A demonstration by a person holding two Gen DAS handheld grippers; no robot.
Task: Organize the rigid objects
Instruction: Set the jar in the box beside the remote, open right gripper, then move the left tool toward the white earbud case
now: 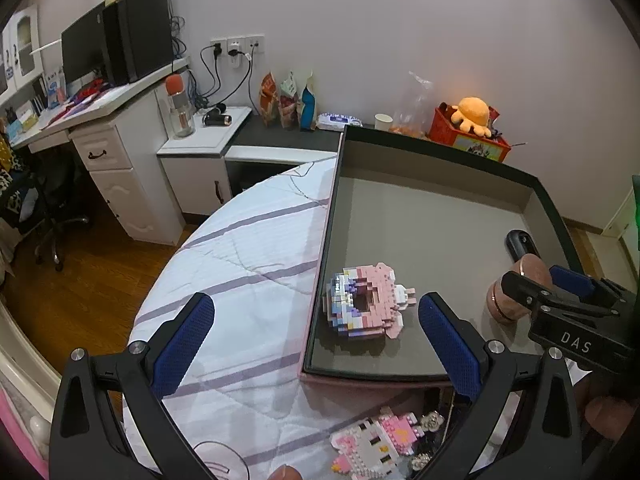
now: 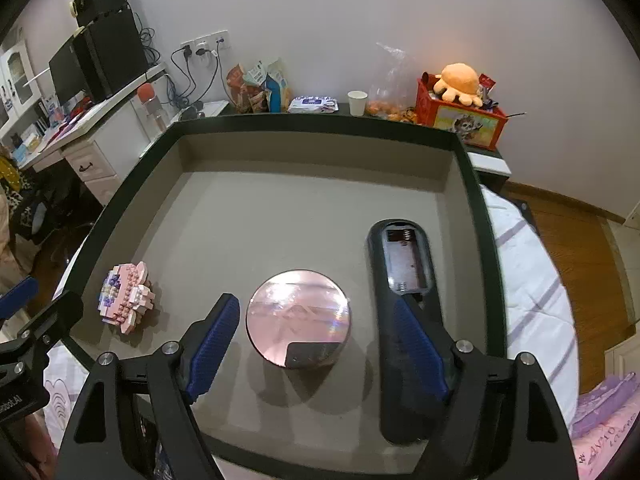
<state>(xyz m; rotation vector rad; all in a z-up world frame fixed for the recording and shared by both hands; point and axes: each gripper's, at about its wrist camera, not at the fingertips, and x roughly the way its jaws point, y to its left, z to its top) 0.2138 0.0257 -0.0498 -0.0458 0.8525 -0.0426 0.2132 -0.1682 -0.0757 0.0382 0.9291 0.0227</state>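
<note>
right gripper (image 2: 316, 344): nearest to us in the right wrist view, its blue pads spread wide over the tray floor; we see nothing pinched between them and no pad touching anything.
round mirror (image 2: 299, 318): a pink-rimmed disc lying flat on the tray floor between those pads, apart from both.
remote control (image 2: 404, 280): black, lying back up with its battery bay uncovered, just right of the mirror; the right pad hangs over its near half.
left gripper (image 1: 316, 344): we find it spread wide as well, holding nothing, straddling the tray's left wall, one pad over the bed, one over the tray.
pink block figure (image 1: 366, 300): on the tray floor near the left wall, between the left gripper's pads from above but free of them.
tray (image 2: 320, 122): shallow, grey inside with a dark rim, resting on the bed.
second block figure (image 1: 376, 446): pink and white, outside the tray on its near side, beside some small silver pieces.
bed cover (image 1: 248, 248): white with purple stripes, to the tray's left.
far wall: a counter with snack bags, a paper cup and an orange plush toy (image 2: 458, 82) on a red box.
</note>
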